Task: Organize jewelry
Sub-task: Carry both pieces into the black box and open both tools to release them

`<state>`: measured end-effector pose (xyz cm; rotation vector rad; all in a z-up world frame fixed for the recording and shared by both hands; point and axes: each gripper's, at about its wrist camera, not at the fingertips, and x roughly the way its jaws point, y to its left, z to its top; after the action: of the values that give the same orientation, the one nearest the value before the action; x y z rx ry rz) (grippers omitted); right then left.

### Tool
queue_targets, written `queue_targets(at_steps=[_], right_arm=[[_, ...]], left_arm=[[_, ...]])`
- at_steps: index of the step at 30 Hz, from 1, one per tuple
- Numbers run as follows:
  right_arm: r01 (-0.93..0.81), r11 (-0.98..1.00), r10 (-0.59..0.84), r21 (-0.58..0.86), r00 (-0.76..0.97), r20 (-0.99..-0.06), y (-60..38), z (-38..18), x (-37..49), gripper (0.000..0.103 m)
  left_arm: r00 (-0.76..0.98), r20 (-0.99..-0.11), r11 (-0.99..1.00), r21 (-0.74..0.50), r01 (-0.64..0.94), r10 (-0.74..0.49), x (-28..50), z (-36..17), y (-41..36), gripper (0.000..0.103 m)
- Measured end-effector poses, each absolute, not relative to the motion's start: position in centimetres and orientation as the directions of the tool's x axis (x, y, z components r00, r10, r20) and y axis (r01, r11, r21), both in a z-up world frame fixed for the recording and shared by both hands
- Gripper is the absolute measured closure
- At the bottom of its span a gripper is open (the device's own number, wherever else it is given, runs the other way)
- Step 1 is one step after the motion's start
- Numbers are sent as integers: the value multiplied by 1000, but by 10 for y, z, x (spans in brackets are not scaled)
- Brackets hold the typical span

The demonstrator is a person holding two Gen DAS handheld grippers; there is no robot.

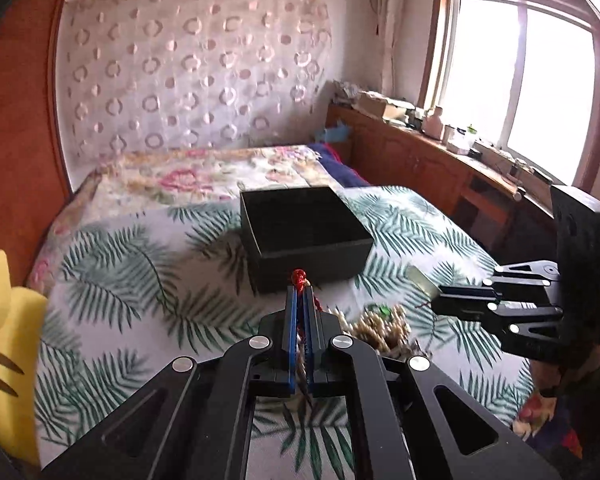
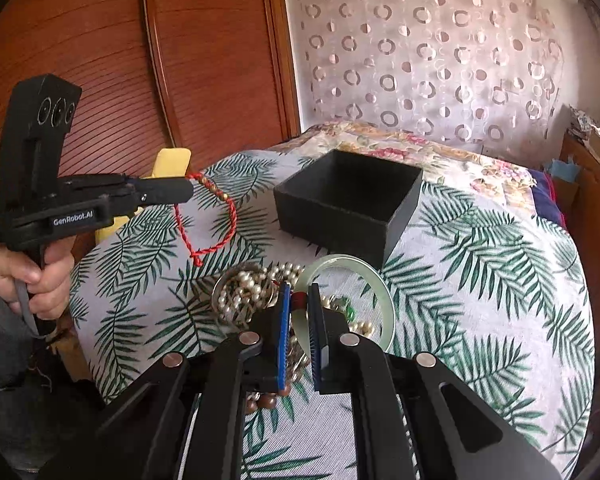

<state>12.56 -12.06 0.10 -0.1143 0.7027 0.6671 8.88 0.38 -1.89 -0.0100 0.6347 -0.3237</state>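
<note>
An open black box (image 1: pixel 304 232) stands on the palm-leaf bedspread; it also shows in the right wrist view (image 2: pixel 350 204). My left gripper (image 1: pixel 301 292) is shut on a red cord bracelet (image 2: pixel 216 224) with gold beads, which hangs in the air left of the box. Its red knot (image 1: pixel 299 277) sticks out above the fingertips. My right gripper (image 2: pixel 299 294) is shut on a pale green jade bangle (image 2: pixel 380 280), held over a pile of pearl necklaces (image 2: pixel 248 288). In the left wrist view the right gripper (image 1: pixel 440 300) holds the bangle (image 1: pixel 422 282) to the right of the pile (image 1: pixel 380 326).
A yellow plush toy (image 1: pixel 4 344) lies at the bed's left edge. A wooden wardrobe (image 2: pixel 140 60) stands behind the bed on the left. A wooden counter (image 1: pixel 440 152) with clutter runs under the window on the right. Brown wooden beads (image 2: pixel 266 400) lie under my right gripper.
</note>
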Motion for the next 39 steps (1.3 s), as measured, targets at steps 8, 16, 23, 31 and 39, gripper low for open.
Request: queue_targets(at_steps=[8,16,23,31,39], right_arm=[[-613,786,533,86,600,-596,-120,23,160,93],[-611,786,540,94,605,-585,-124,32,208,93],[-627,771,556,112,577,-598,-120,25,241,93],[-650,749,571,130,532,-626,-107,5,263,93],[-676,726,586,126,513,-627,-88,3,270,93]], left_arm=[[776,-562,953,-85,292,-288,125,-8,-2,101],[779,-561,954,-79,288,-281,184,-4,-10,101],[751,-605,958,-72,277,-263,226,-22,-19,101],[748,-631,970,-29,243,-206,243,-32,-21,84],[802,-587,988,11,152,-116,233,-17,-2,37]])
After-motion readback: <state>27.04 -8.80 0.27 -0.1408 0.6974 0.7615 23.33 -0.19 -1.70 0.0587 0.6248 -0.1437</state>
